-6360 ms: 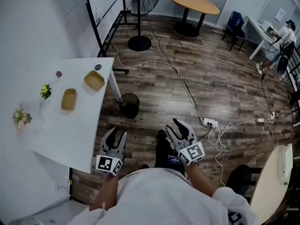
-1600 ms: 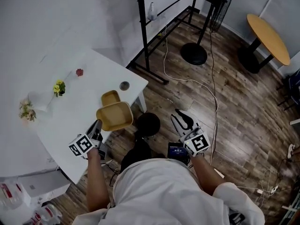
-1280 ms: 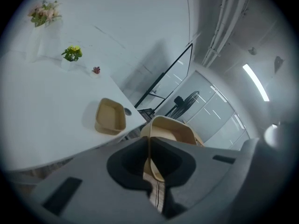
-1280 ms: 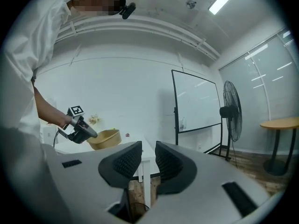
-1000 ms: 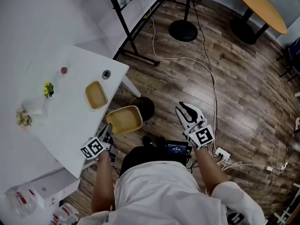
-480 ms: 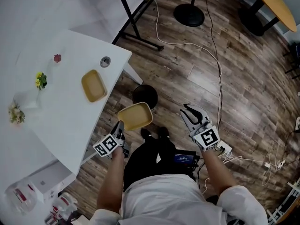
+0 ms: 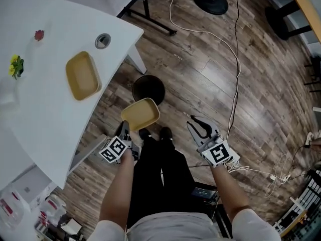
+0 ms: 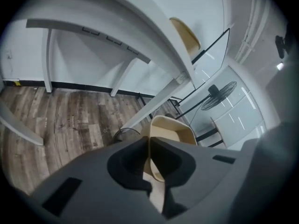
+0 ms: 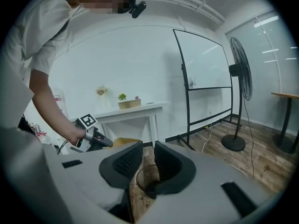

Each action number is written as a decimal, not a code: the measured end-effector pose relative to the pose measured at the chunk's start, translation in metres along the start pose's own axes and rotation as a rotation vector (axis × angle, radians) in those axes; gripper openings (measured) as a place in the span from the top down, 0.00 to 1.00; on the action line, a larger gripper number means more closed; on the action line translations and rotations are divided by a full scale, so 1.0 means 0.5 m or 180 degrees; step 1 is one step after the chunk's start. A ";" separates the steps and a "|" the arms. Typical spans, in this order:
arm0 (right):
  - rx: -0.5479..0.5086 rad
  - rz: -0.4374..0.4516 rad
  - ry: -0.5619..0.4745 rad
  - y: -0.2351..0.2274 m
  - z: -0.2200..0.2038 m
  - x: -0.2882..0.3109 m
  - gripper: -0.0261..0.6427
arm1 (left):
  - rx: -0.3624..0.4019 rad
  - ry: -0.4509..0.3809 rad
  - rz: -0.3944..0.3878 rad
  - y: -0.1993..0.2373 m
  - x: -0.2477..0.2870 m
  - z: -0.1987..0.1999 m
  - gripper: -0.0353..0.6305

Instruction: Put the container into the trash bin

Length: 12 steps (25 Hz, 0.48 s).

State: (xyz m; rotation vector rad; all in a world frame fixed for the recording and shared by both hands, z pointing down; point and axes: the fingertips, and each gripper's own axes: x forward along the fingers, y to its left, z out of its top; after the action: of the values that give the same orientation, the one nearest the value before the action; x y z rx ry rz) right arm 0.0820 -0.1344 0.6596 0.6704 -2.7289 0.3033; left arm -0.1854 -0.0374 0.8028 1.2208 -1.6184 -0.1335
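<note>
Head view, left gripper (image 7: 124, 128) clamping container (image 7: 140, 113) near trash bin (image 7: 135, 86), right gripper (image 7: 197, 124) empty, ajar.

Between the grey jaws of the left gripper (image 7: 124, 129): a tan container (image 7: 140, 113). Just past the jaws, a black bin (image 7: 148, 89) on a brown wood-grain floor (image 7: 200, 69). Left of them, a white table (image 7: 45, 119) with a tan tray (image 7: 83, 75). The right gripper (image 7: 194, 123) is grey with black ribbed pads (image 9: 127, 162). The cubes (image 7: 115, 149) carry black-and-white square markers.

container (image 7: 140, 114): tan, shallow, tilted, rim pinched in left tongs (image 7: 124, 129) | trash bin (image 7: 148, 88): black, round, upright on floor, just beside
</note>
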 end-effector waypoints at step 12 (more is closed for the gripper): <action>0.0081 0.0102 0.0370 -0.069 -0.220 0.128 0.82 | -0.0187 0.0183 0.0212 0.159 0.214 -0.138 0.91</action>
State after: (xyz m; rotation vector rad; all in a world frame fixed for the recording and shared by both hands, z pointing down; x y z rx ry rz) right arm 0.0723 -0.1604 0.7882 0.5967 -2.6314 0.3732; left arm -0.1744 -0.0481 0.9521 1.1151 -1.5924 -0.1023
